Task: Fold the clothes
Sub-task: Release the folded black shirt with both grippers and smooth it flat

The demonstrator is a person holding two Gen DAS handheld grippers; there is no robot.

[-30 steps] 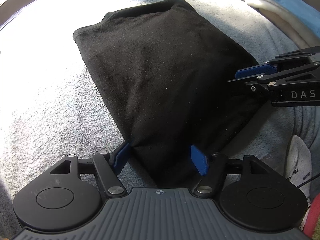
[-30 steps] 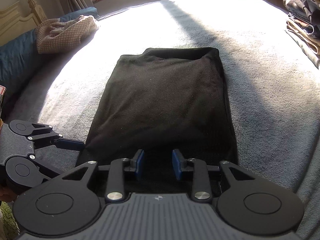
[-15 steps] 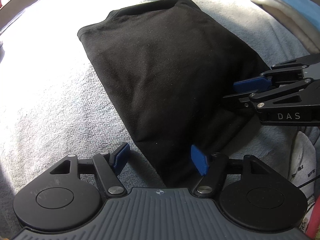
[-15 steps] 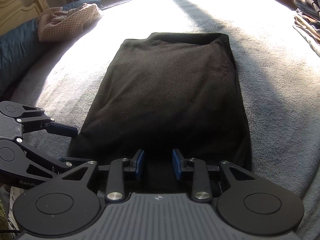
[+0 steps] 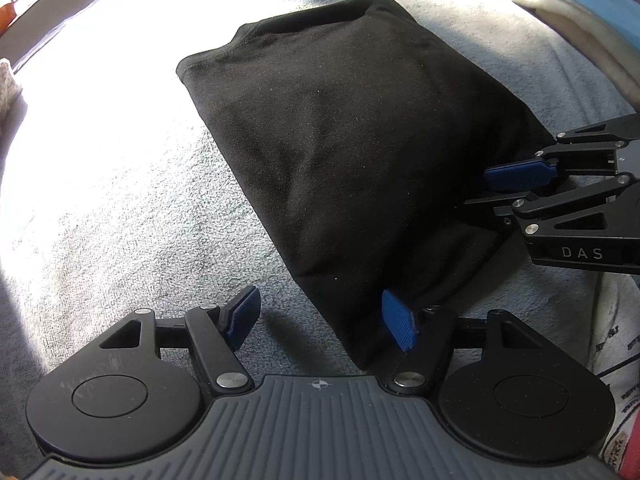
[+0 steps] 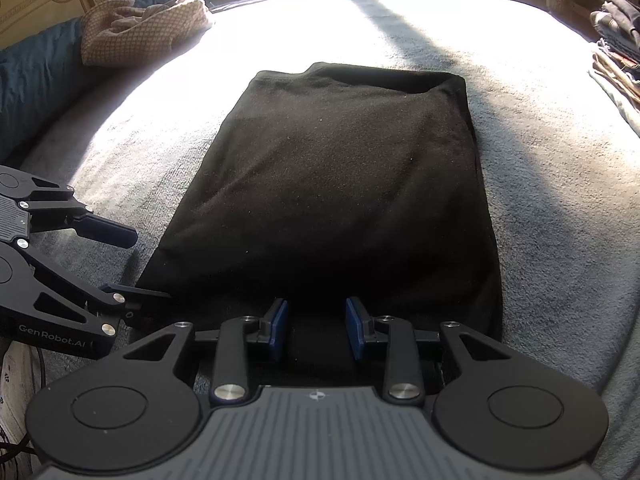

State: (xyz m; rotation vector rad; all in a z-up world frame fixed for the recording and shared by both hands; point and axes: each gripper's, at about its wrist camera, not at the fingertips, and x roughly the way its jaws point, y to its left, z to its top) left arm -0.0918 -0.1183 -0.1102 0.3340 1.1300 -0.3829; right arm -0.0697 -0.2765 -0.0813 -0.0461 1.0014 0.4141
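Note:
A black garment lies folded into a long rectangle on the grey bed cover; it also shows in the right wrist view. My left gripper is open at the garment's near left corner, its right finger touching the cloth edge. My right gripper is open over the garment's near edge, with cloth between the pads. The right gripper shows in the left wrist view, and the left gripper shows in the right wrist view.
A stack of folded clothes lies at the far right of the bed, also in the right wrist view. A checked cloth and a blue pillow lie at the far left. A white printed fabric lies near right.
Both grippers have slid along the near end of the garment; the garment now sits further right in the left view. Both stayed open and the garment has not been lifted.

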